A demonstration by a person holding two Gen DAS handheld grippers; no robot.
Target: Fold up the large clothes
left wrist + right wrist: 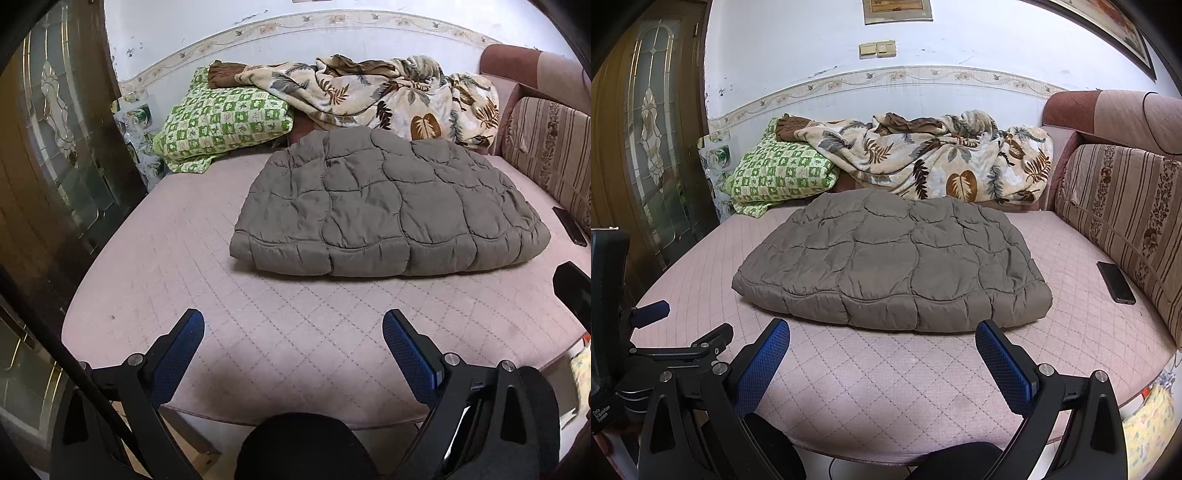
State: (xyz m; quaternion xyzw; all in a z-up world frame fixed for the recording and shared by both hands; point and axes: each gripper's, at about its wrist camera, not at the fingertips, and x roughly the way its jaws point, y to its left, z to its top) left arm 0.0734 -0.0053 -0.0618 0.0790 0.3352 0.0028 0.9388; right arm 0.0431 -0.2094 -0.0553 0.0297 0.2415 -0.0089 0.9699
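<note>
Left wrist view shows the grey quilted jacket point(388, 206) lying flat in the middle of the pink quilted mattress point(184, 258), already doubled into a thick, roughly rectangular bundle with its rounded edge towards the cameras; it looks folded at least once, so the task seems well along or done. Neither tool touches it. The left gripper point(293, 341) hangs over the bare near part of the mattress with its blue pads spread wide and nothing between them, and the right gripper point(882, 345) is likewise wide apart and empty, just short of the jacket's near edge. Both held back like this would suit either a release or a fresh approach.

Behind the jacket, a leaf-print blanket point(923, 158) and a green checked pillow point(775, 173) are heaped against the wall, leaving folding room. A dark phone point(1115, 282) lies beside the striped cushion point(1126, 221), well apart from the jacket.
</note>
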